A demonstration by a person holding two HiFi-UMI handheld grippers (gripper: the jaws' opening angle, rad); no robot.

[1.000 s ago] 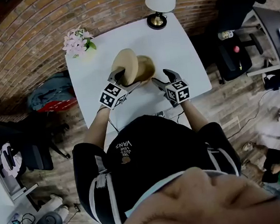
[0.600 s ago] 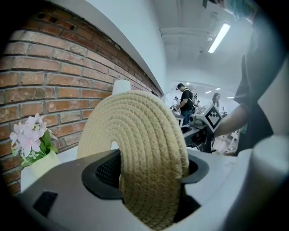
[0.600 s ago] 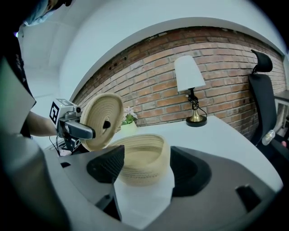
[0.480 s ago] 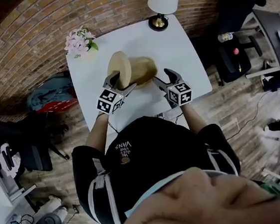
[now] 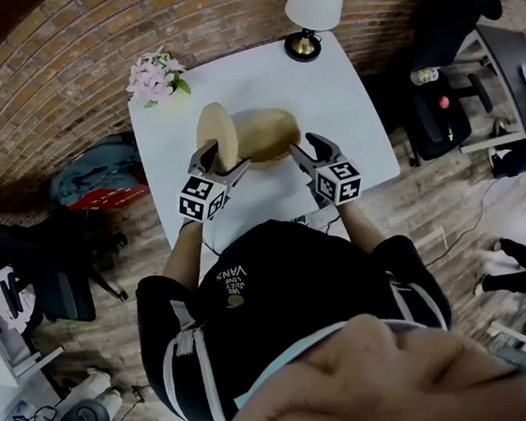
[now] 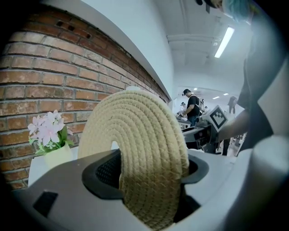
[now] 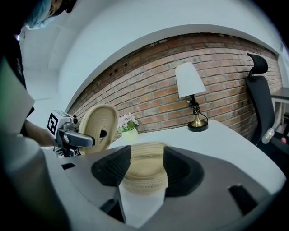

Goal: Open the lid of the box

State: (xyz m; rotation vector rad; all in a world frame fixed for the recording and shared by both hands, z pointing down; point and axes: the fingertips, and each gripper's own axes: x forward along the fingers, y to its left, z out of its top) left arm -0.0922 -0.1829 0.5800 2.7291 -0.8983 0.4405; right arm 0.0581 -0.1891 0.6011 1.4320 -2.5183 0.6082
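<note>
left tongs [image 5: 223, 162]: clamped on the lid's lower edge.
lid [image 5: 218, 135]: upright on edge at the box's 9 o'clock; a second ago it leaned over the mouth, now it is clear to the side.
box [image 5: 269, 135]: on the bench [image 5: 339, 92], mouth uncovered.
right tongs [image 5: 305, 151]: at the box's 4 o'clock, closing from wide a second ago, box wall in the gap, pads not pressing.

The lid [image 6: 140, 149] and box [image 5: 268, 133] are coiled tan rope, matt and rough, with stitched ridges. The left claw [image 6: 151, 169] is smooth matt grey plastic with black mesh-textured pads [image 6: 107, 170]. The surface [image 5: 324, 85] looks smooth, matt white; the lamp base [image 7: 198, 126] is shiny brass.
</note>
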